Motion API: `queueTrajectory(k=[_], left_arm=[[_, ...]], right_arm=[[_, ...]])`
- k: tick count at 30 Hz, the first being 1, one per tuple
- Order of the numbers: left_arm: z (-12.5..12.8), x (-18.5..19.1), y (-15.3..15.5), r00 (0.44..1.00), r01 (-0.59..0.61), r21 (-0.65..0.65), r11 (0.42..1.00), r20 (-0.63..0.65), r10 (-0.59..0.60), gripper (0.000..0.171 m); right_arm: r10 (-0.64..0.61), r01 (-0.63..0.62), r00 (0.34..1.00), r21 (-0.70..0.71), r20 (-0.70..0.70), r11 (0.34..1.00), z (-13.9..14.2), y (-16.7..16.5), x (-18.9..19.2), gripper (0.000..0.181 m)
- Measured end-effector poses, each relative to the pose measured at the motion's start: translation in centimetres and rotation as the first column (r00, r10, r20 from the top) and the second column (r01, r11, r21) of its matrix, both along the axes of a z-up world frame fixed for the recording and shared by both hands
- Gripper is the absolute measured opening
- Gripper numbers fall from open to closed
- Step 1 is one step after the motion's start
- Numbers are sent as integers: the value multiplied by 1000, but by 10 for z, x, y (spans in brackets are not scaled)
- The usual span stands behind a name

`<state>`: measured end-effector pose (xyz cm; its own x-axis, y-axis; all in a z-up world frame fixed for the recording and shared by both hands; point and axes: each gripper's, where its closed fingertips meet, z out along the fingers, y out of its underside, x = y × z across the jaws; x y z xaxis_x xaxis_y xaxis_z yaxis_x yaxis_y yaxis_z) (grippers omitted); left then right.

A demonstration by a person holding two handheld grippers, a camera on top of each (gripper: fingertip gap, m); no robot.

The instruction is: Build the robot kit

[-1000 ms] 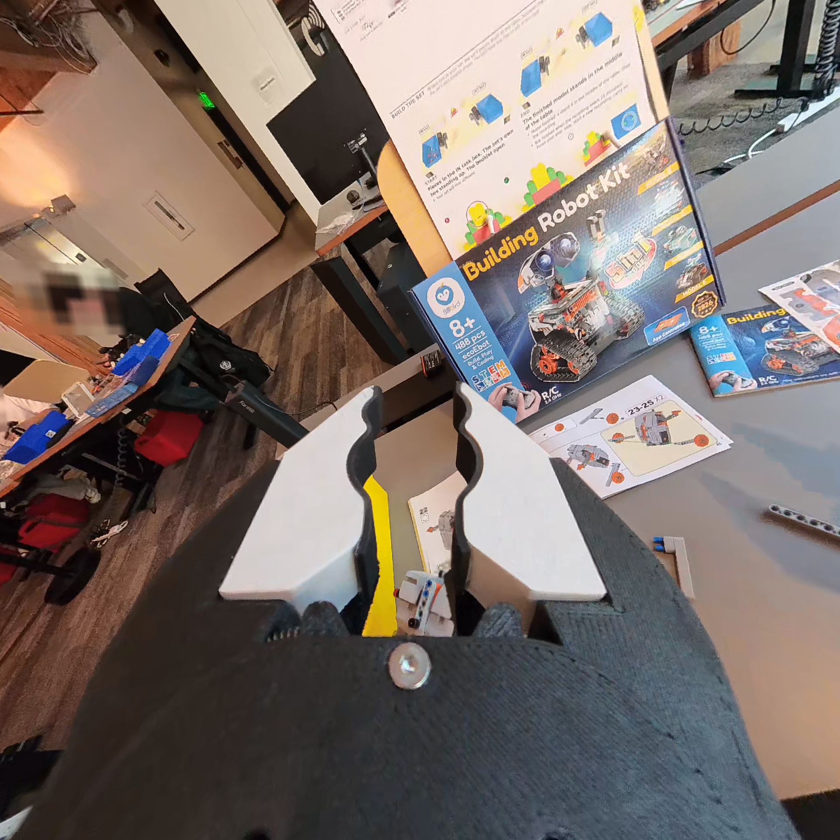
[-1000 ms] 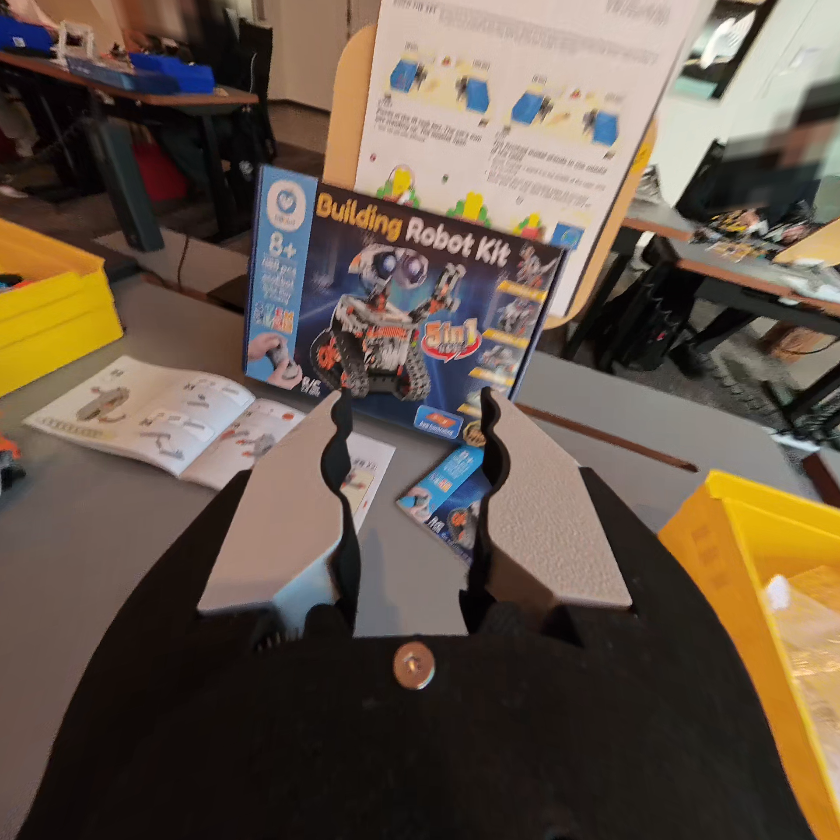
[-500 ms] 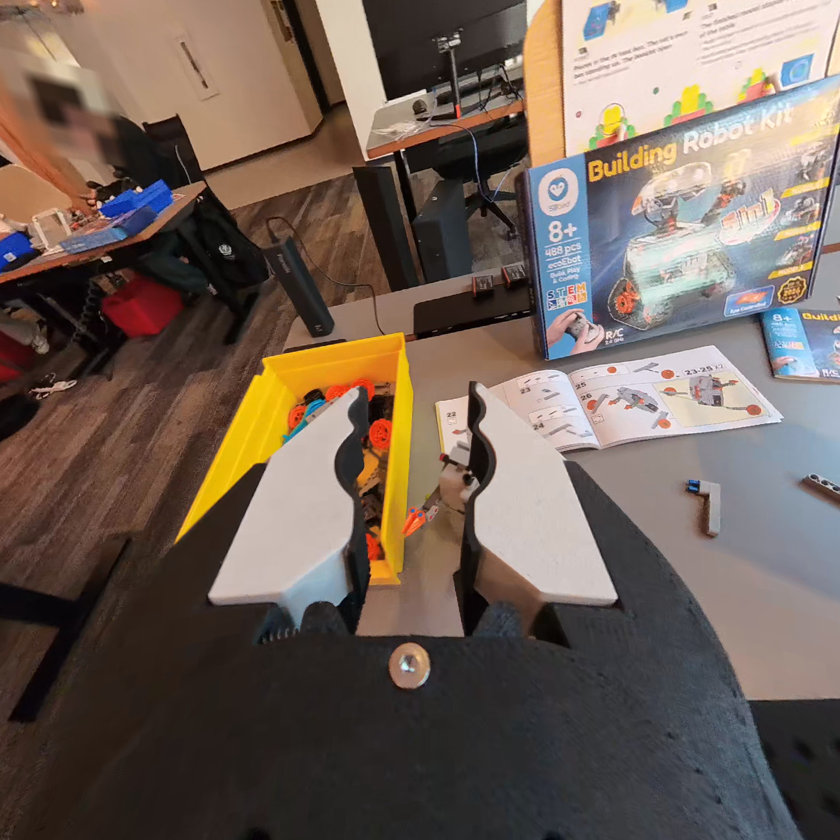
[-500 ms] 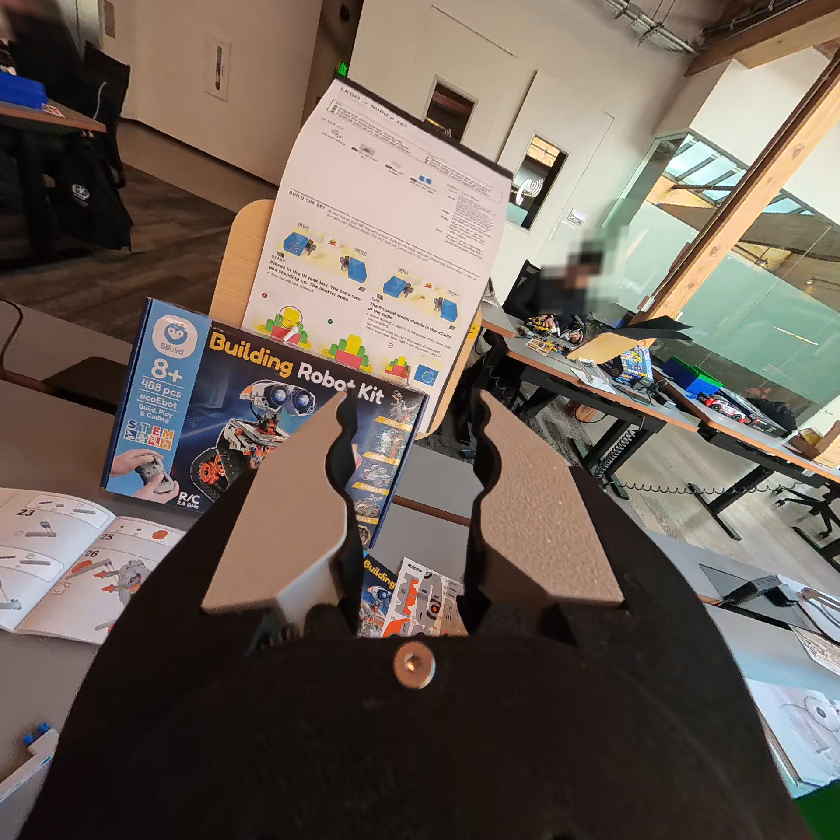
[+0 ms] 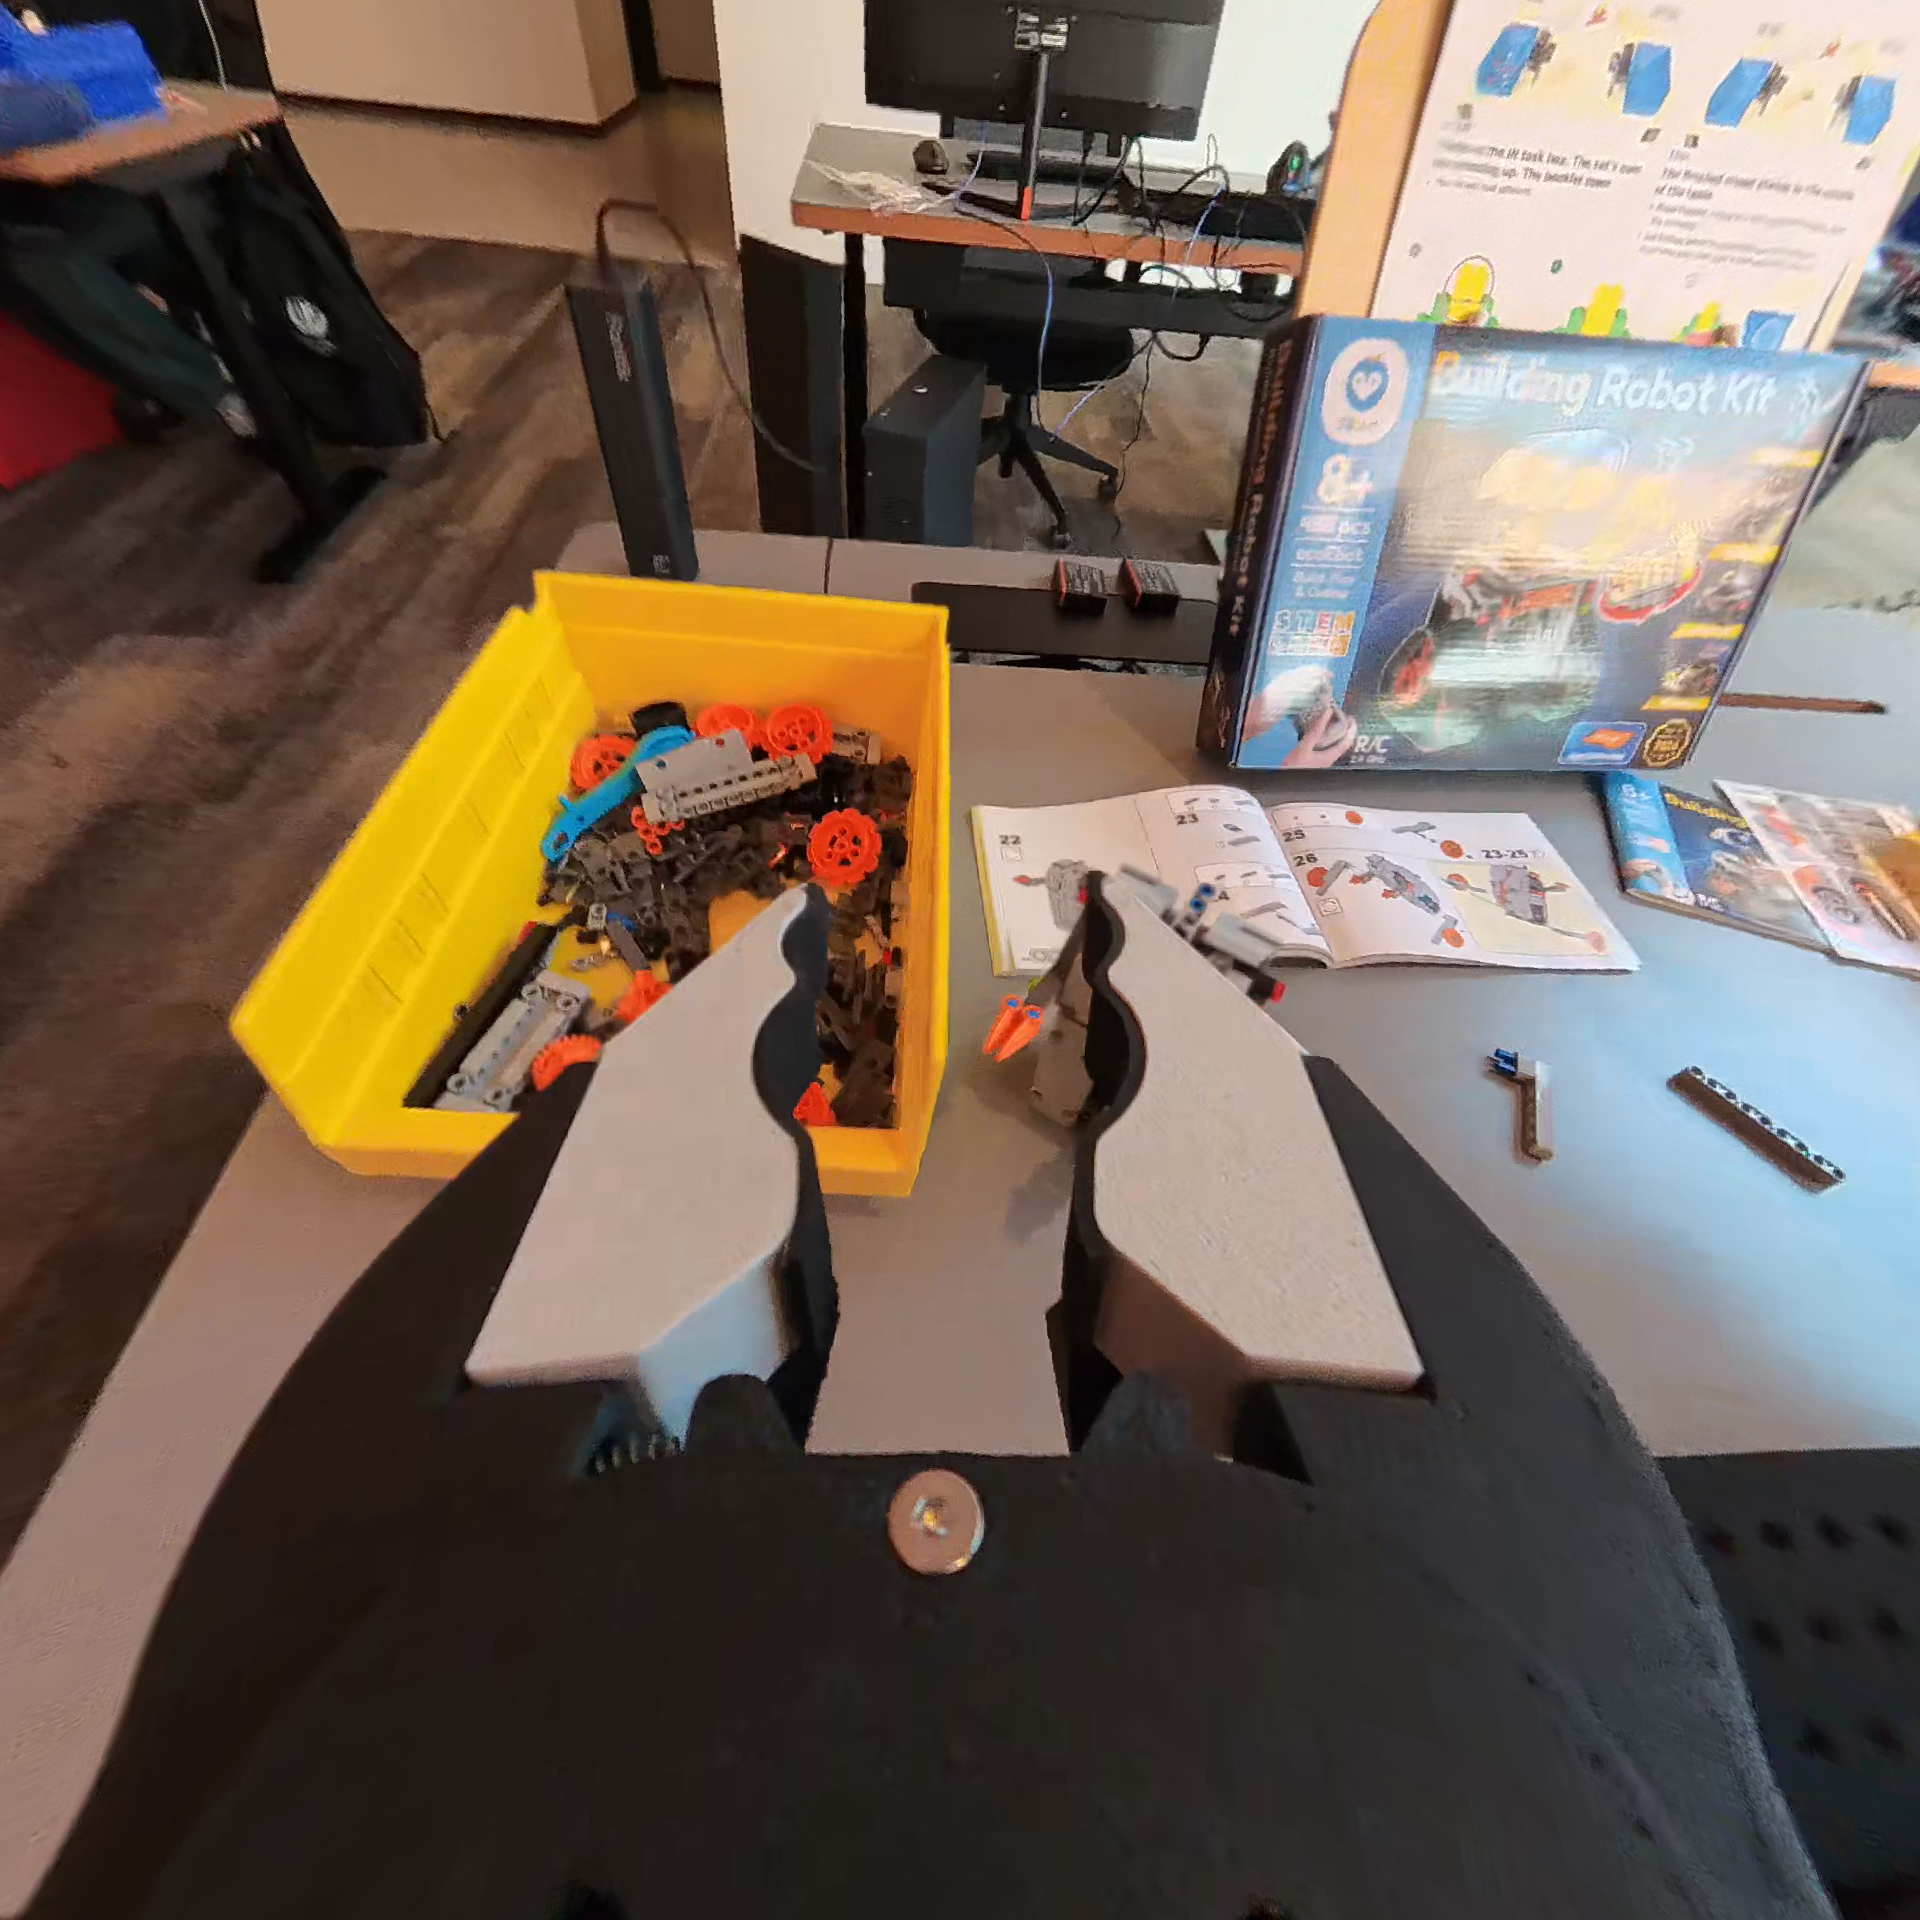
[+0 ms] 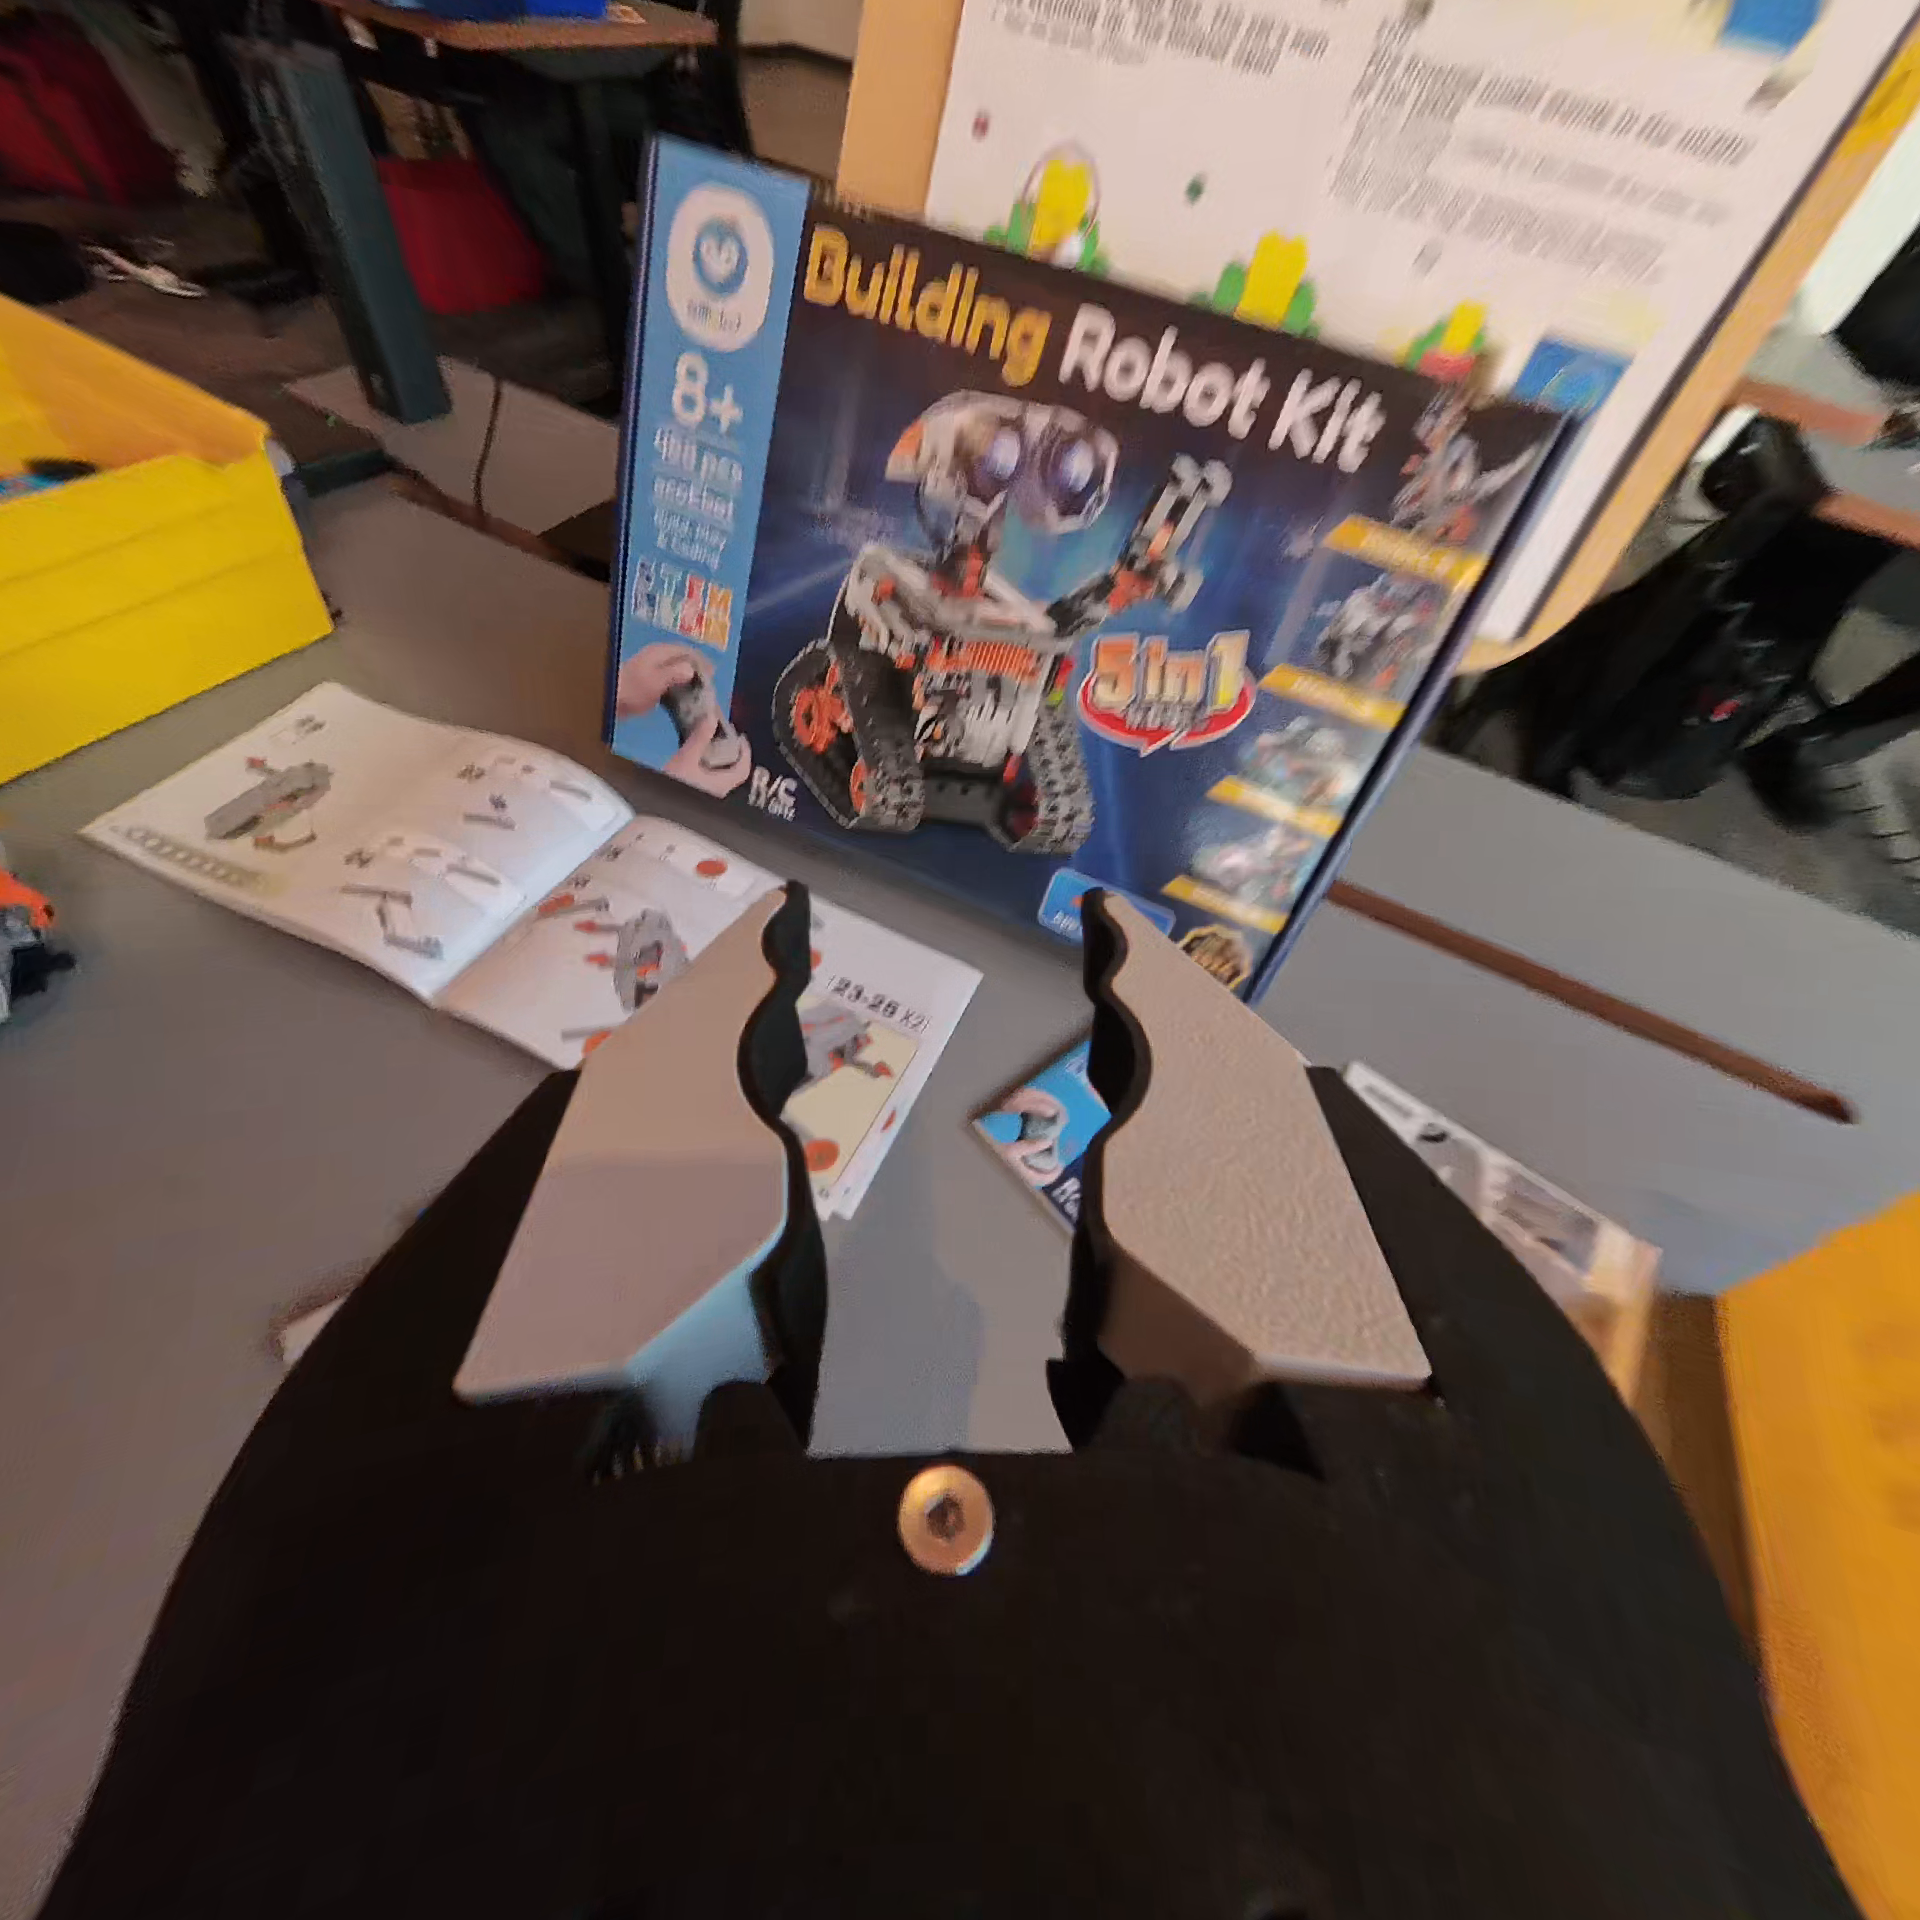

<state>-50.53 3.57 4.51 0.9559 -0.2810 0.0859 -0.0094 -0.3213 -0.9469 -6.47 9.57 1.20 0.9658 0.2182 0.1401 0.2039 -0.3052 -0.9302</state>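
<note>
My left gripper [image 5: 951, 904] is open and empty above the grey table [image 5: 1351, 1247]. It hangs between a yellow bin [image 5: 416, 914] of loose black, grey and orange building parts and a small grey assembly with orange tips [image 5: 1039, 1029] that lies on the table. My right gripper [image 6: 940, 909] is open and empty above the table, over the edge of an open instruction booklet [image 6: 416, 842] and in front of the blue robot kit box [image 6: 1039, 582].
The open booklet [image 5: 1299, 883] and kit box [image 5: 1507, 551] lie right of the bin. A grey L-piece [image 5: 1527, 1101] and a dark beam [image 5: 1756, 1127] lie on the table at right. A leaflet [image 6: 1039, 1143] and another yellow bin [image 6: 1829, 1558] are near my right gripper.
My left gripper has risen and tilted down, bringing the yellow bin and the table into view. My right gripper swung up toward the room, then tipped back down toward the booklet and box. Both stayed open.
</note>
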Motion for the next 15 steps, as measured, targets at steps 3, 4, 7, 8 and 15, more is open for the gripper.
queueTrajectory(k=[3,4,7,8,15], left_arm=[[-19,-21,14,998,-3,-44,999,56,6,55],[-21,-26,19,998,1,-46,999,63,2,55],[-28,-36,37,999,9,-36,999,52,-7,50],[-32,-39,43,999,5,-42,999,47,-3,49],[-45,-42,68,999,16,-69,997,41,-13,43]], right_arm=[[47,-48,997,-18,-55,999,-48,4,1,54],[61,-62,997,-21,-57,998,-59,4,0,53],[96,-97,995,-34,-27,995,-68,7,-1,49],[98,-99,995,-22,-7,995,-67,8,0,42],[291,-350,937,-482,-194,803,-142,-43,-42,37]])
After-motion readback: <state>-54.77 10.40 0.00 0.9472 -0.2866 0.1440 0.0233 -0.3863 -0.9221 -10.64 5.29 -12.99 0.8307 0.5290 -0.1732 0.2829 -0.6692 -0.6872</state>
